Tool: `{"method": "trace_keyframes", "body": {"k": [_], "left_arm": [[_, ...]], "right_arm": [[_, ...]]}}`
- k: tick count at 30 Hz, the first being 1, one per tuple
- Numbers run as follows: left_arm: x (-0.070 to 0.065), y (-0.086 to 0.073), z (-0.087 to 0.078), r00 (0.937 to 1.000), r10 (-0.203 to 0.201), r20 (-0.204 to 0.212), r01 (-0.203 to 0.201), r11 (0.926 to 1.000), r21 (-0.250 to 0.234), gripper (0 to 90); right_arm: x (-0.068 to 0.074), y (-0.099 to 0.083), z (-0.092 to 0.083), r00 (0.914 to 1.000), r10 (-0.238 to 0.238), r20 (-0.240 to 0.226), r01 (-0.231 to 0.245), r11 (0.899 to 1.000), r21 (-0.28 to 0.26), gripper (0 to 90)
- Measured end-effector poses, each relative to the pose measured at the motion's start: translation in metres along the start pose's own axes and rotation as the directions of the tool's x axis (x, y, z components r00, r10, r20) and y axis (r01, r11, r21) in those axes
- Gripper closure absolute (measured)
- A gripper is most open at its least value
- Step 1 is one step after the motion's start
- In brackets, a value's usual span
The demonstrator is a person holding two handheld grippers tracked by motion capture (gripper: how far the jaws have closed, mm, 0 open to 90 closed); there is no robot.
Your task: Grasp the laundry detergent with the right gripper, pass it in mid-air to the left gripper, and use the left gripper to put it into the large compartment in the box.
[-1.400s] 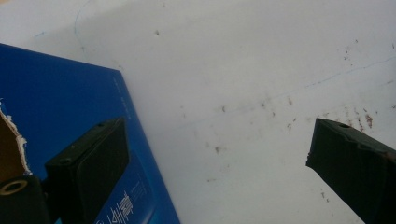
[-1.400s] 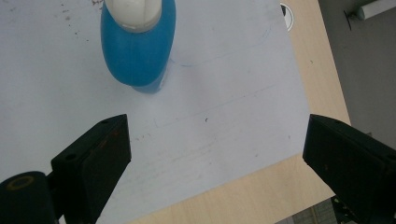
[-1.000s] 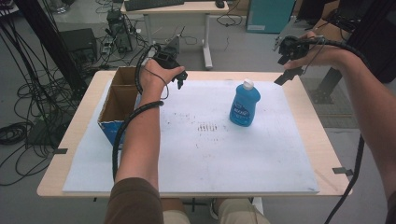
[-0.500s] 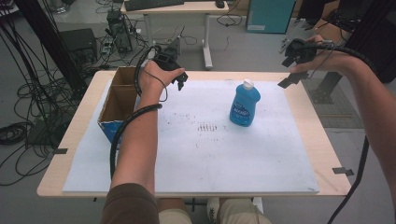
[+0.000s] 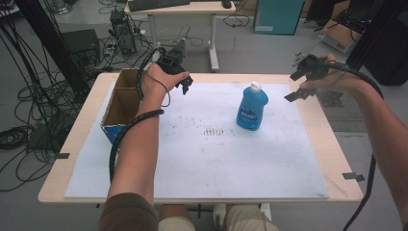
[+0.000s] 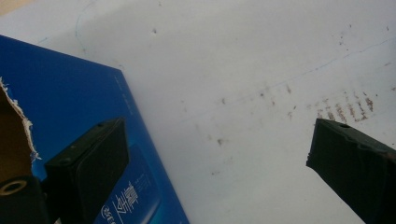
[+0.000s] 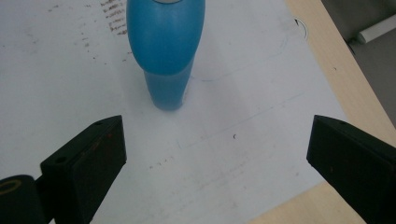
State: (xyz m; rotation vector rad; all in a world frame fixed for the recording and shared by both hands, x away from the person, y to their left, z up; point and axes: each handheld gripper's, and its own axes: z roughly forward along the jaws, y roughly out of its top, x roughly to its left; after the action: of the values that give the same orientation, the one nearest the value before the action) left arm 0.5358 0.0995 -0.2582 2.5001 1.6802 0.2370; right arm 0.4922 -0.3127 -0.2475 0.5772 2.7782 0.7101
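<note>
A blue dish-soap bottle (image 5: 252, 107) with a white cap stands upright on the white sheet (image 5: 211, 159), right of the middle. My right gripper (image 5: 294, 85) hovers off the bottle's right side near the table's far right edge. Its jaws have just been opening and stand wide, with nothing between them. In the right gripper view the bottle (image 7: 166, 51) rises beyond the right gripper (image 7: 217, 135). My left gripper (image 5: 184, 86) hangs open over the sheet's far left, beside an open cardboard box (image 5: 120, 103). The left gripper (image 6: 219, 140) holds nothing, and the box's blue wall (image 6: 70, 102) lies under its left jaw.
The sheet covers most of the wooden table (image 5: 332, 144). Black cables trail from both grippers along the forearms. Beyond the far edge stand another desk (image 5: 183, 9) and floor clutter with cables at the left.
My right gripper has come down and slightly left, closer to the bottle's level. The left hand, the bottle and the box have stayed put.
</note>
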Motion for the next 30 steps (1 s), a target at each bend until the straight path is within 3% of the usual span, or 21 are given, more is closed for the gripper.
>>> {"method": "trace_keyframes", "body": {"k": [6, 9, 14, 20, 30], "left_arm": [[0.001, -0.001, 0.002, 1.0000, 0.000, 0.004, 0.000, 1.0000, 0.003, 5.7], [0.001, -0.001, 0.005, 1.0000, 0.006, 0.002, -0.006, 0.9999, 0.008, 5.7], [0.000, 0.000, 0.008, 0.9999, 0.010, 0.002, -0.010, 0.9998, 0.014, 5.7], [-0.002, 0.001, 0.009, 0.9999, 0.016, 0.002, -0.016, 0.9997, 0.016, 5.7], [-0.003, 0.002, 0.013, 0.9998, 0.020, 0.001, -0.020, 0.9995, 0.025, 5.7]], "right_arm": [[0.005, -0.005, 0.015, 0.9999, 0.013, -0.004, -0.013, 1.000, -0.014, 4.4], [0.008, -0.008, 0.023, 0.9994, 0.024, -0.026, -0.026, 0.999, -0.047, 4.6], [0.012, -0.016, 0.044, 0.9987, 0.028, -0.042, -0.031, 0.997, -0.068, 4.7], [0.017, -0.022, 0.059, 0.9989, 0.031, -0.036, -0.034, 0.996, -0.079, 4.8], [0.023, -0.028, 0.082, 0.9976, 0.047, -0.051, -0.055, 0.985, -0.163, 4.6]]}}
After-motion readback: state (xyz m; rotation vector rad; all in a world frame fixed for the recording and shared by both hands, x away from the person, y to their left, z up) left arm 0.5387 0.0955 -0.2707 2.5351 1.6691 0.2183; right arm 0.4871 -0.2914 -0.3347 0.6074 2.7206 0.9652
